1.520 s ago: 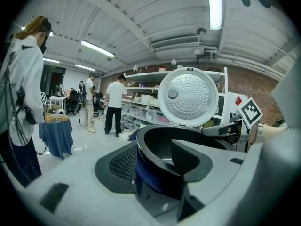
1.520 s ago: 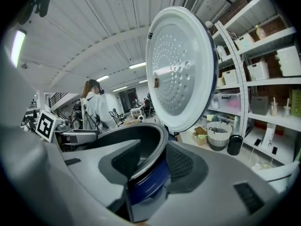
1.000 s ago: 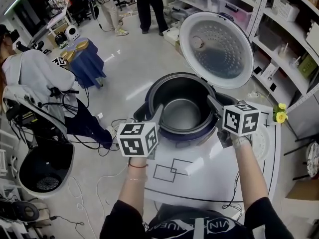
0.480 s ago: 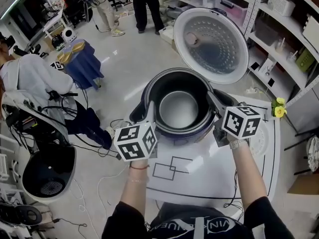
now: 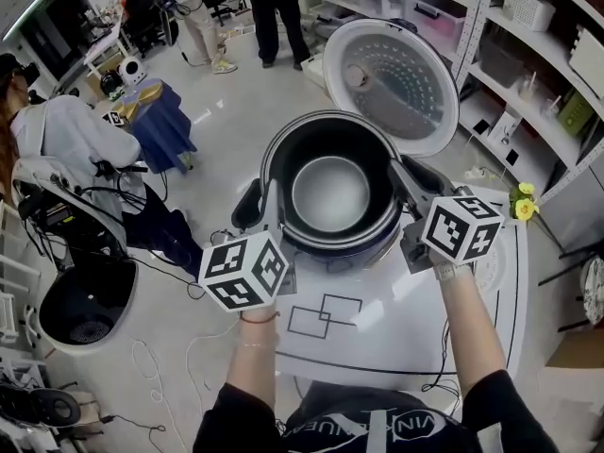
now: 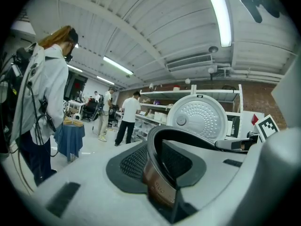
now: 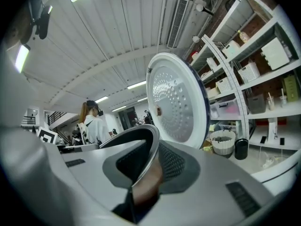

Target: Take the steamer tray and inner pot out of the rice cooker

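Inner pot (image 5: pixel 330 192): a round, dark-walled vessel with a pale metallic floor and a coppery outer wall. It hangs over the mouth of the rice cooker (image 5: pixel 332 250) and appears to be part-way out of the well. Whether a steamer tray lies inside it cannot be told. The pot is held by its thin rim at two opposite points, the left claw (image 5: pixel 272 206) on the left side and the right claw (image 5: pixel 403 185) on the right, each with one jaw inside the wall and one outside. Both pairs of jaws have just been closing and now clamp the rim between them. The pot is probably stiff sheet metal, empty and so only moderately heavy. Its smooth coated surface looks slippery, and a pinch on so narrow an edge could let it pivot or slide. The opposed rim grip suits it, provided both claws stay level with each other. The coating inside may scratch under the inner jaws. Behind the cooker its perforated lid (image 5: pixel 401 83) stands open. The cooker sits at the far edge of a white worktop (image 5: pixel 396 319), with storage shelves (image 5: pixel 528 55) to the right.
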